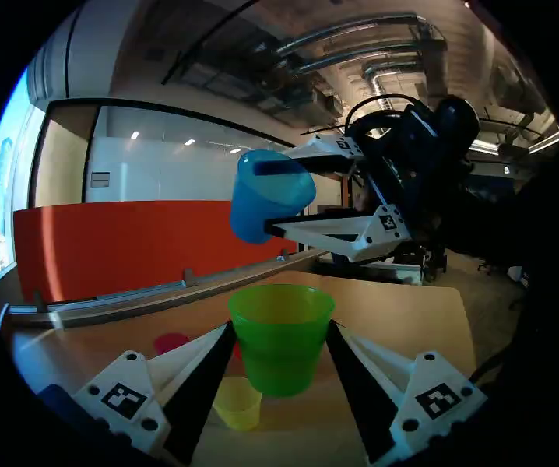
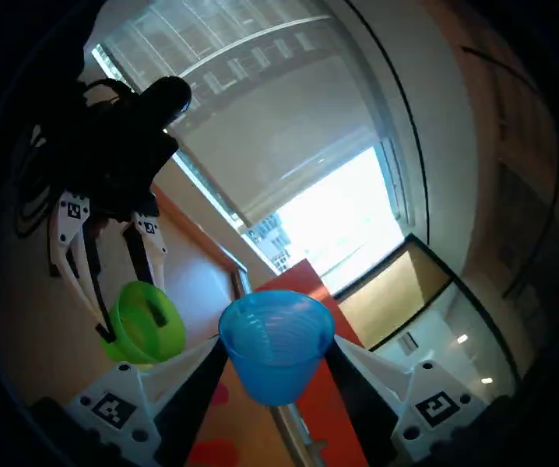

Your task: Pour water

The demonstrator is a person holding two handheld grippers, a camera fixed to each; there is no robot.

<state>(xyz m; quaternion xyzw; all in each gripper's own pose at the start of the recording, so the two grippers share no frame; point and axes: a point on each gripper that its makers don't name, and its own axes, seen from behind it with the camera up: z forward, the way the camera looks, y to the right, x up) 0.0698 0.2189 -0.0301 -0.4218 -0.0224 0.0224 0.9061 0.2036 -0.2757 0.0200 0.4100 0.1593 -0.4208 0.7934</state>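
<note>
In the left gripper view my left gripper (image 1: 281,338) is shut on a green cup (image 1: 281,336), held upright above the wooden table (image 1: 404,303). Higher up and behind it, the right gripper (image 1: 275,206) holds a blue cup (image 1: 268,194) tilted, its mouth turned toward me. In the right gripper view my right gripper (image 2: 277,354) is shut on that blue cup (image 2: 275,342), and I look into its ribbed inside. To its left the left gripper (image 2: 128,323) clasps the green cup (image 2: 145,321). No water shows in either cup.
A small yellow cup (image 1: 237,402) and a pink cup (image 1: 171,342) stand on the table below the green cup. An orange partition (image 1: 124,245) with a metal rail runs along the table's far side. Bright windows lie beyond.
</note>
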